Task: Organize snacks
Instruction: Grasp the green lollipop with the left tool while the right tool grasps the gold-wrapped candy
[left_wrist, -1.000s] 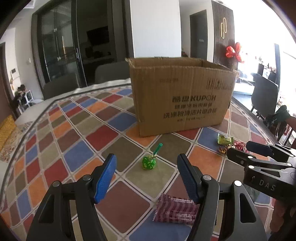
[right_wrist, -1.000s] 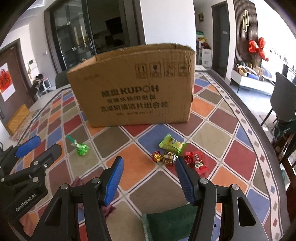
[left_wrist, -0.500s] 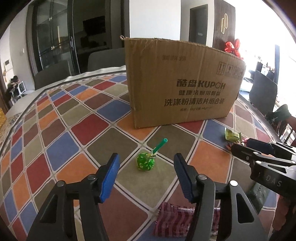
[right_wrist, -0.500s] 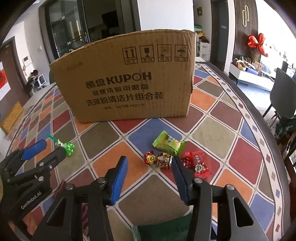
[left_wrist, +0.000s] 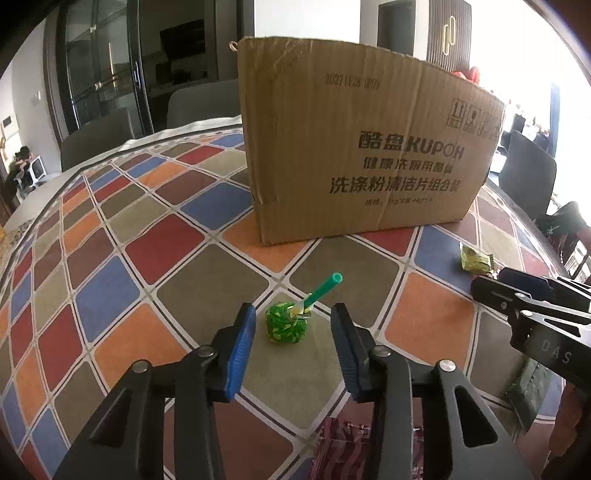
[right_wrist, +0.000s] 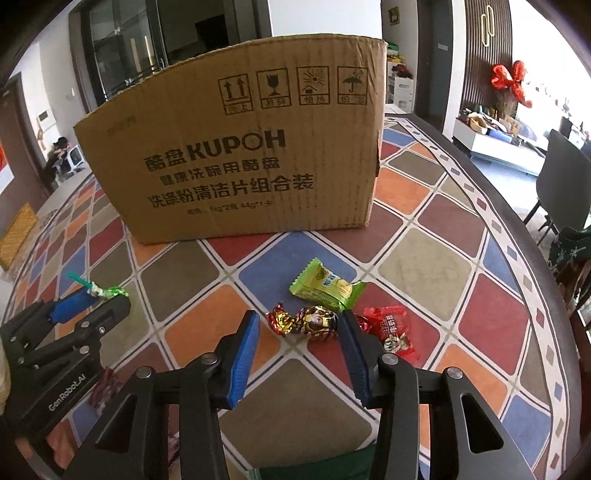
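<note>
The green lollipop (left_wrist: 287, 325) lies between the closing left hand-held gripper (left_wrist: 291, 325) jaws, untouched. The gold candy (right_wrist: 317, 320) lies likewise within the closing right hand-held gripper (right_wrist: 299, 325). A maroon packet (left_wrist: 347, 446) is half hidden.

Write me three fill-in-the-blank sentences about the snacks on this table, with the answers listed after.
1. The lollipop between the left gripper's closing jaws has a ___ wrapper.
2. The right gripper's closing jaws flank a ___-wrapped candy.
3. Behind the snacks stands a ___ box.

Answers: green; gold; cardboard
</note>
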